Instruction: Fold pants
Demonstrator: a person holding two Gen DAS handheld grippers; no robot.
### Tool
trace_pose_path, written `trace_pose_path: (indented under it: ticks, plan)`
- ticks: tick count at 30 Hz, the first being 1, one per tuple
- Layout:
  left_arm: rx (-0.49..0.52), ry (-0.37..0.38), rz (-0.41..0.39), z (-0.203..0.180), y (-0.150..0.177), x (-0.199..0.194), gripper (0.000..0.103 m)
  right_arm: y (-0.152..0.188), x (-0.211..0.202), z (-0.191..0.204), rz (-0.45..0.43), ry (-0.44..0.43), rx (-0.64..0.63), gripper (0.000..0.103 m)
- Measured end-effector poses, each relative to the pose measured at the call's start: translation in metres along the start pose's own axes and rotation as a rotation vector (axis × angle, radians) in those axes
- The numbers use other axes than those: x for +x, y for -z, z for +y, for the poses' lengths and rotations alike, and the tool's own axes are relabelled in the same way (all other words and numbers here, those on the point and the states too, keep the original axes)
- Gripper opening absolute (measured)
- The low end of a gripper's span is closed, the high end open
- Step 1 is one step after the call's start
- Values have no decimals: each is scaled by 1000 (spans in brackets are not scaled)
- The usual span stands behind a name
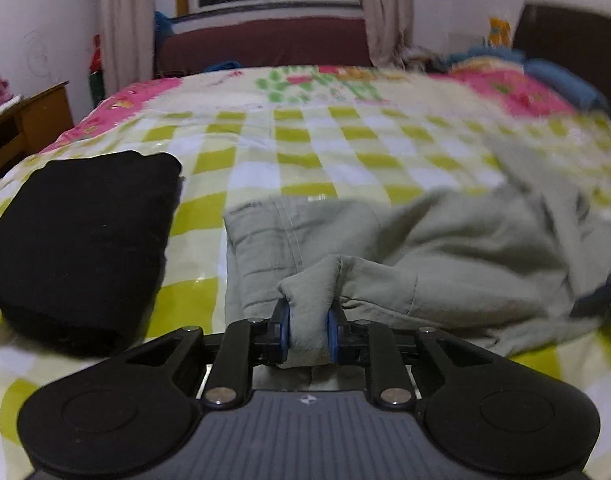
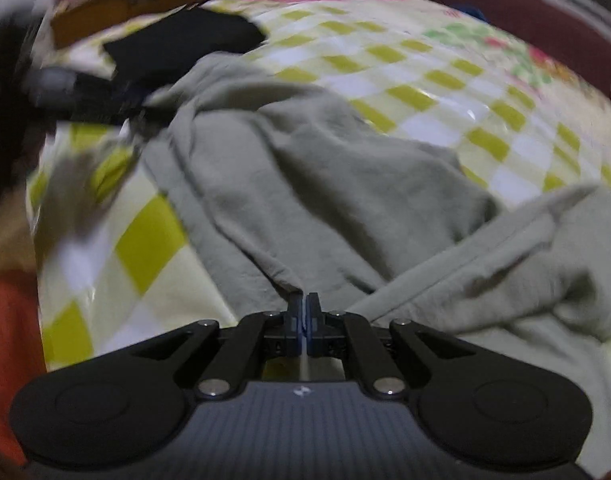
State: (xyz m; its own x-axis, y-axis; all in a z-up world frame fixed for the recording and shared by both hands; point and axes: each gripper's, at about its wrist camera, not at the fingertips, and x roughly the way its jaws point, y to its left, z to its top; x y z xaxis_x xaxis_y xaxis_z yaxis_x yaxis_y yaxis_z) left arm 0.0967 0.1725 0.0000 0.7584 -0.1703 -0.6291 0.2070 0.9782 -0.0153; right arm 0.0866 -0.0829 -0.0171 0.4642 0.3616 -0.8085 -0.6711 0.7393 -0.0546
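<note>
Pale grey-green pants [image 1: 445, 248] lie rumpled on a bed with a yellow-green checked cover [image 1: 305, 152]. My left gripper [image 1: 308, 320] is shut on a thick bunch of the pants' fabric, which bulges between its blue pads. In the right wrist view the pants [image 2: 313, 176] spread across the middle of the cover [image 2: 445, 92]. My right gripper [image 2: 304, 312] is shut on a thin edge of the pants. The left gripper [image 2: 89, 92] shows blurred at the upper left, at the far end of the pants.
A folded black garment [image 1: 85, 240] lies on the bed to the left; it also shows in the right wrist view [image 2: 185, 44]. A wooden desk [image 1: 21, 124] stands at the left. A dark red bench [image 1: 265, 44] sits under the window. Clothes [image 1: 545, 76] pile up at the far right.
</note>
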Motion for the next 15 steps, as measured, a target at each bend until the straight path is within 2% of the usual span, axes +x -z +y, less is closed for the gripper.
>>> trace_pose_path:
  ticks: [3, 6, 8, 10, 11, 15]
  plan:
    - [21, -28, -30, 6, -1, -12, 37, -9, -6, 12, -3, 28, -49, 5]
    - [25, -36, -12, 13, 11, -18, 41, -14, -6, 14, 12, 54, -89, 8]
    - [59, -49, 3, 12, 24, -22, 45, -10, -3, 22, 59, 50, -122, 10]
    - [83, -73, 8, 11, 33, -24, 51, -4, -4, 31, 72, 80, -174, 11]
    - [86, -82, 5, 12, 37, -25, 55, -3, -5, 33, 76, 88, -187, 11]
    - [63, -108, -46, 17, 31, -27, 55, -3, -21, 38, 59, 80, -176, 11]
